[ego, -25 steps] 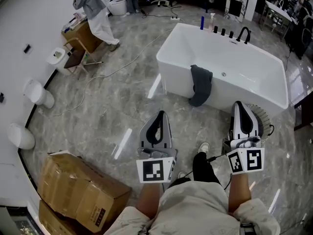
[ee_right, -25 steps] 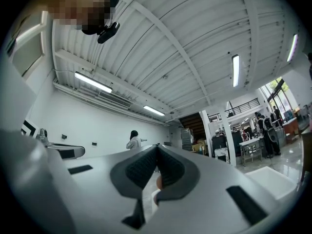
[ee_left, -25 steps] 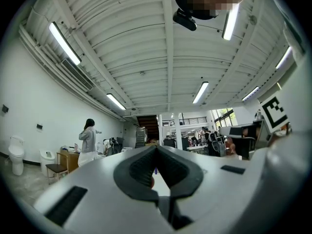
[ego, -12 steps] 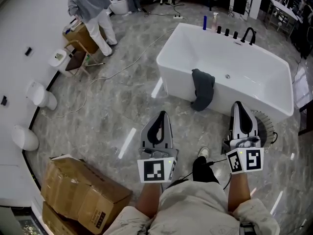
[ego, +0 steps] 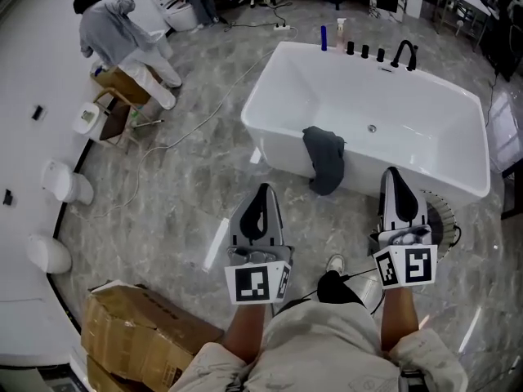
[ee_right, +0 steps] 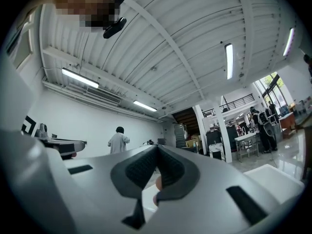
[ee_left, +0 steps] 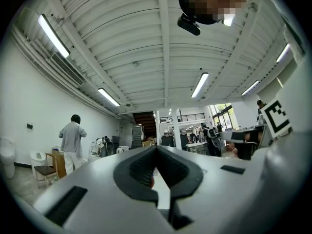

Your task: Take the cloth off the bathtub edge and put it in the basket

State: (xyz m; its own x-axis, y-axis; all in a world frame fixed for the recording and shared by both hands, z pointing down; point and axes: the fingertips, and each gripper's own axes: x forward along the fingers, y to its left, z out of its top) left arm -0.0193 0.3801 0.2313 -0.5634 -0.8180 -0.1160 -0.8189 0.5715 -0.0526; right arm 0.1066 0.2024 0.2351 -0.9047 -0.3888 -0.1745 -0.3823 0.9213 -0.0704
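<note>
A dark grey cloth (ego: pixel 324 158) hangs over the near edge of the white bathtub (ego: pixel 425 166), half inside and half down the outer wall. My left gripper (ego: pixel 261 191) is held level over the floor, short of the tub and left of the cloth, its jaws shut and empty. My right gripper (ego: pixel 393 173) points at the tub wall to the right of the cloth, also shut and empty. A round wire basket (ego: pixel 442 207) stands on the floor by the tub, partly hidden behind the right gripper. Both gripper views look up at the ceiling: left gripper (ee_left: pixel 157 149) and right gripper (ee_right: pixel 157 148) with tips together.
Cardboard boxes (ego: pixel 135 337) sit on the floor at the lower left. A person (ego: pixel 114 33) stands by a chair (ego: pixel 114 109) at the far left, with toilets (ego: pixel 67 182) along the wall and a cable (ego: pixel 184 125) across the marble floor. Bottles and a black faucet (ego: pixel 403 54) line the tub's far rim.
Both grippers have been carried forward toward the tub, jaws still shut. The tub and cloth now sit nearer and further left in the head view. The person at the back has shifted left.
</note>
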